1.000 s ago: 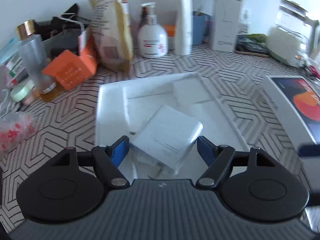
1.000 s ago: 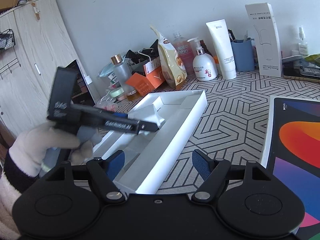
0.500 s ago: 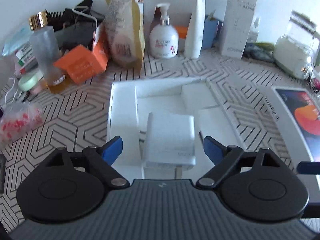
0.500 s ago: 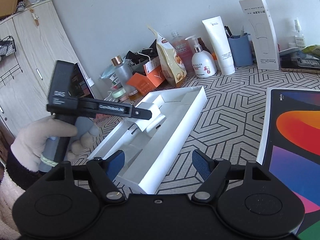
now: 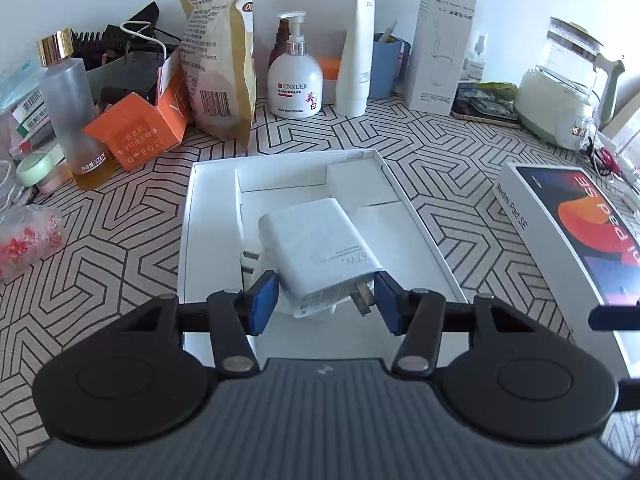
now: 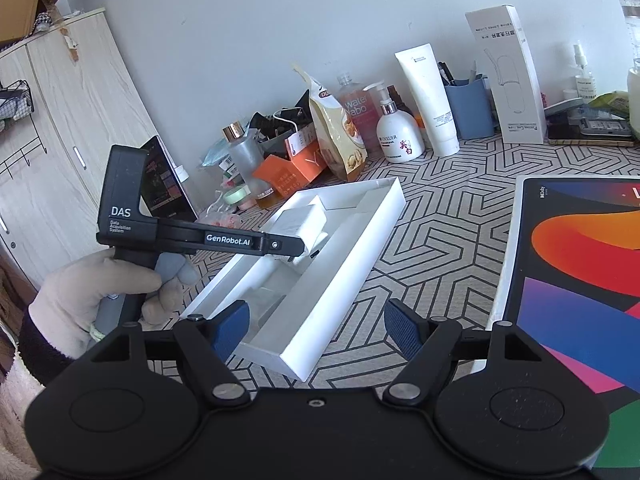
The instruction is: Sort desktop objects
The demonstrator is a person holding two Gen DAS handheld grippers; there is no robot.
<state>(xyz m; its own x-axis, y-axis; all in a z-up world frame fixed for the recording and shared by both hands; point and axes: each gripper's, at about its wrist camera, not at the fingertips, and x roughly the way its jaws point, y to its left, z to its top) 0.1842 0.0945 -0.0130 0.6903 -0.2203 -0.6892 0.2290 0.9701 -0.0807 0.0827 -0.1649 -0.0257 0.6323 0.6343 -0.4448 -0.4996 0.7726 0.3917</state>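
Note:
A white 67W charger (image 5: 320,246) is held by its plug end between the blue pads of my left gripper (image 5: 324,300), just above the open white tray box (image 5: 208,216). The right wrist view shows the same charger (image 6: 298,220) at the tip of the left gripper (image 6: 296,250), over the tray box (image 6: 352,264). My right gripper (image 6: 316,330) is open and empty, near the tray's near corner. The tablet box lid (image 6: 580,280) lies to its right.
Along the wall stand a snack pouch (image 5: 218,48), a white pump bottle (image 5: 294,80), a white tube (image 5: 356,52), a tall white carton (image 5: 440,48) and a kettle (image 5: 560,92). An orange box (image 5: 136,132) and a clear bottle (image 5: 72,112) sit left.
My left gripper's pads have come in on the charger's plug end, and the charger has turned so its prongs point toward the gripper. The right gripper has barely moved.

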